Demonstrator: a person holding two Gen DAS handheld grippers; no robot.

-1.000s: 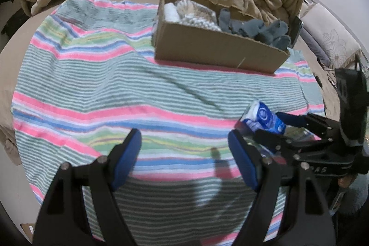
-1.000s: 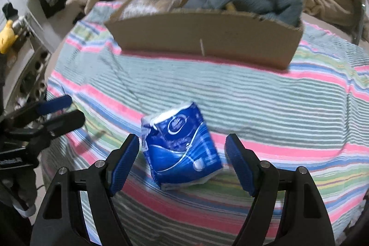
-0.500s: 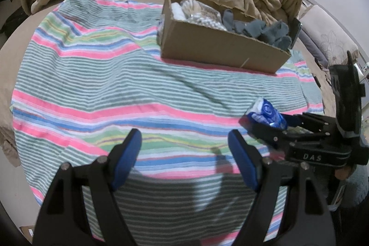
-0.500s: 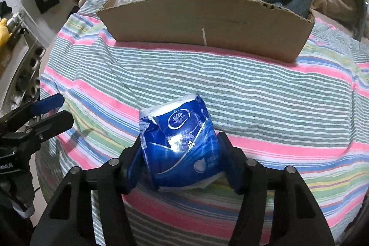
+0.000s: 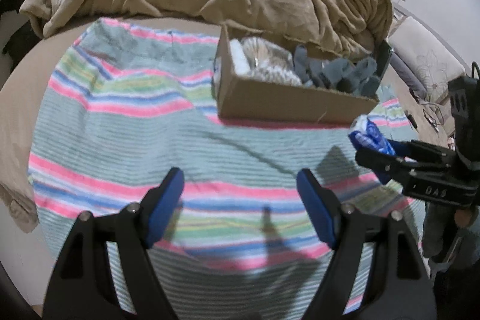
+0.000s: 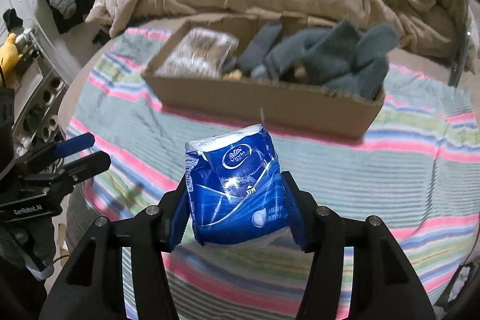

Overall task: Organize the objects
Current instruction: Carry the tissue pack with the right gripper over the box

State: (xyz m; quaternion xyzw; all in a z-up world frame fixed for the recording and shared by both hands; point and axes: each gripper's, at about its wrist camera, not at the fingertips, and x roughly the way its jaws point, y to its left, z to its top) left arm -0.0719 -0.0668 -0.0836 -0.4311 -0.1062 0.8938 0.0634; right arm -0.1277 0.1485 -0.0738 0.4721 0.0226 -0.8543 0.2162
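Striped blanket [image 6: 375, 182] under upright tissue pack [image 6: 237, 188], logo uppermost

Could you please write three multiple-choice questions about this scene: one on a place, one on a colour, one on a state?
1. Where is the cardboard box?
A. On the striped blanket
B. On the floor
C. Under the quilt

2. What colour is the tissue pack?
A. Red
B. Blue
C. Yellow

3. What is the state of the left gripper?
A. Shut on a sock
B. Holding the box
C. Open and holding nothing

Answers: 1 A, the box rests on the striped blanket. 2 B, its wrapper is blue and white. 3 C, its fingers stand apart with only blanket between.
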